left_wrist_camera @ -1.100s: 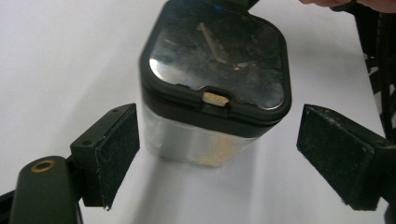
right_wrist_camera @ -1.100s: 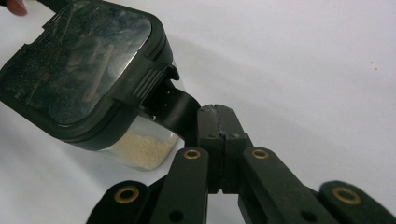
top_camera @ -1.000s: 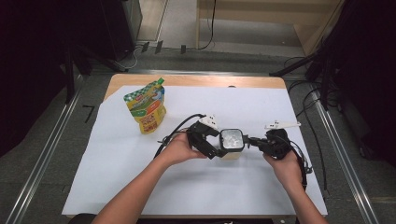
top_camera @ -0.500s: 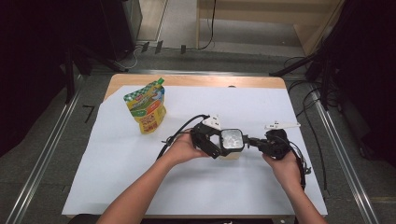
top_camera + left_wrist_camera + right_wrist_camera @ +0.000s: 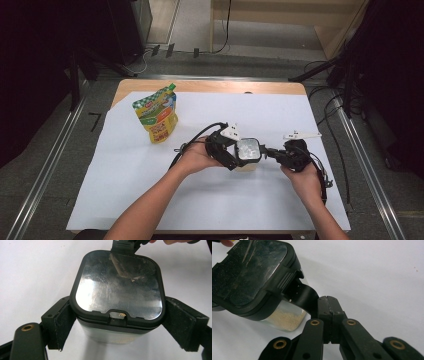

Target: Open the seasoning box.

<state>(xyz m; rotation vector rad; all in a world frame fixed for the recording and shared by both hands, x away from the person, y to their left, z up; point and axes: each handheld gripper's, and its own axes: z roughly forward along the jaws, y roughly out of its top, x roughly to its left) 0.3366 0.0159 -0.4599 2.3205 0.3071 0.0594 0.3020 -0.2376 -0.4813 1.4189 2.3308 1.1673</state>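
A clear square container (image 5: 247, 150) with a black glossy lid stands on the white sheet, and pale grains lie in the container's (image 5: 284, 321) bottom. My left gripper (image 5: 239, 159) is shut on it, one pad (image 5: 61, 323) pressed to each side of the container (image 5: 120, 285) below the lid rim. My right gripper (image 5: 268, 152) comes in from the right with its jaws shut together. In the right gripper view its tip (image 5: 328, 301) touches the lid's hanging black latch flap (image 5: 303, 296); the flap lies beside the jaws, not between them.
A green and yellow stand-up pouch (image 5: 156, 114) stands at the back left of the white sheet (image 5: 125, 190). The wooden table edge (image 5: 210, 86) runs along the back. Metal rails (image 5: 45, 170) flank the table, and cables trail from both grippers.
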